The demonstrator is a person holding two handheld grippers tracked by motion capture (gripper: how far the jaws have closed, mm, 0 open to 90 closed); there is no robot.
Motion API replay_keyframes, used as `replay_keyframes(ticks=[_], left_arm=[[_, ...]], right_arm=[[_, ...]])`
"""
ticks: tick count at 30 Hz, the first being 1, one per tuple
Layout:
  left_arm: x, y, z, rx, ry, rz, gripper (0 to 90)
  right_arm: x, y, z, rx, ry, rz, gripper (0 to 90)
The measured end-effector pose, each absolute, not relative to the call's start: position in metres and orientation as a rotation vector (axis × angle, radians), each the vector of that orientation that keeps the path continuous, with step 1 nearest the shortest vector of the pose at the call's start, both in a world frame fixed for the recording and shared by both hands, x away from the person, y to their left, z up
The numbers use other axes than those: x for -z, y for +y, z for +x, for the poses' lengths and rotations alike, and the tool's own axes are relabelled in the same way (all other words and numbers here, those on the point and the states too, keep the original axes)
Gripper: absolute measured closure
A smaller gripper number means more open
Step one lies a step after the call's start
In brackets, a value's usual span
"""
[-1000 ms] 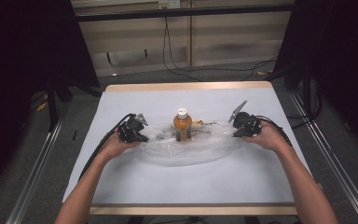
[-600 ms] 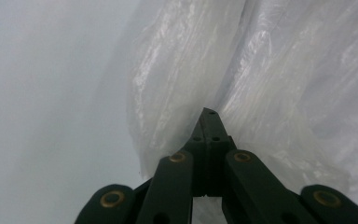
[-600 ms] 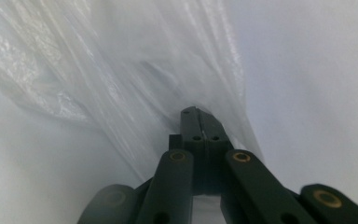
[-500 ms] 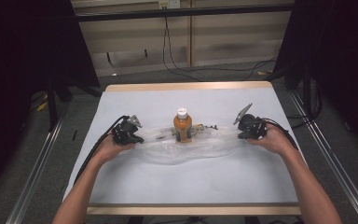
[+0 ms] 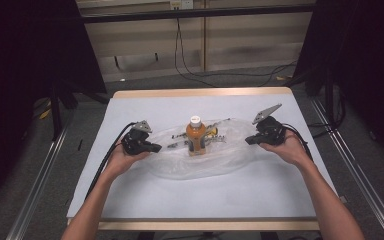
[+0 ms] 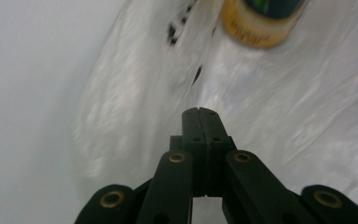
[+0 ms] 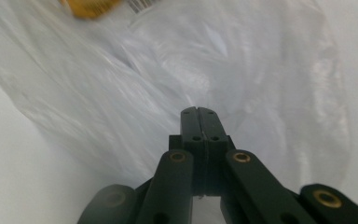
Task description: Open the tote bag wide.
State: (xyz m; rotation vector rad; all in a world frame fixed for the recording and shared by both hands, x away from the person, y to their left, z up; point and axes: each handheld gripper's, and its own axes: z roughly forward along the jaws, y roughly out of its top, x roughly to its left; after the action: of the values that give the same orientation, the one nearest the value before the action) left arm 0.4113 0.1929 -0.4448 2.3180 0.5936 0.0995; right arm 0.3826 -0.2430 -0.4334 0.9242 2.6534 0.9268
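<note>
A clear plastic bag (image 5: 220, 160) lies flat across the middle of the white table, drawn out into a long lens shape. An orange bottle (image 5: 196, 136) with a white cap stands upright at its centre. My left gripper (image 5: 157, 148) is at the bag's left tip and my right gripper (image 5: 248, 140) at its right tip. In the left gripper view the jaws (image 6: 199, 112) are pressed together over the film (image 6: 284, 93), with the bottle's base (image 6: 261, 23) ahead. The right gripper's jaws (image 7: 199, 111) are likewise together on the bag (image 7: 144, 70), and the bottle (image 7: 88, 7) is blurred at top left.
The table (image 5: 130, 200) has a wooden rim at its far and near edges. Small dark printed marks (image 5: 177, 145) show on the bag near the bottle. Cables (image 5: 195, 70) lie on the floor beyond the table, and metal rails (image 5: 40, 185) run along both sides.
Both hands have edged slightly outward, the left to the left and the right to the right, and the bag looks a little more stretched. The bottle has stayed upright in place.
</note>
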Motion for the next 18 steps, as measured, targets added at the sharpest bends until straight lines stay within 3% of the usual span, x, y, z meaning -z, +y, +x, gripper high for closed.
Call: replay_keyframes(ticks=[10,18], left_arm=[[0.421,0.152,0.394,-0.096,0.451,2.299,90.0],[0.439,0.118,0.389,-0.039,0.417,2.337,90.0]], right_arm=[[0.409,-0.213,0.382,-1.134,2.616,0.836,90.0],[0.411,-0.164,0.415,-1.083,2.683,0.794,90.0]])
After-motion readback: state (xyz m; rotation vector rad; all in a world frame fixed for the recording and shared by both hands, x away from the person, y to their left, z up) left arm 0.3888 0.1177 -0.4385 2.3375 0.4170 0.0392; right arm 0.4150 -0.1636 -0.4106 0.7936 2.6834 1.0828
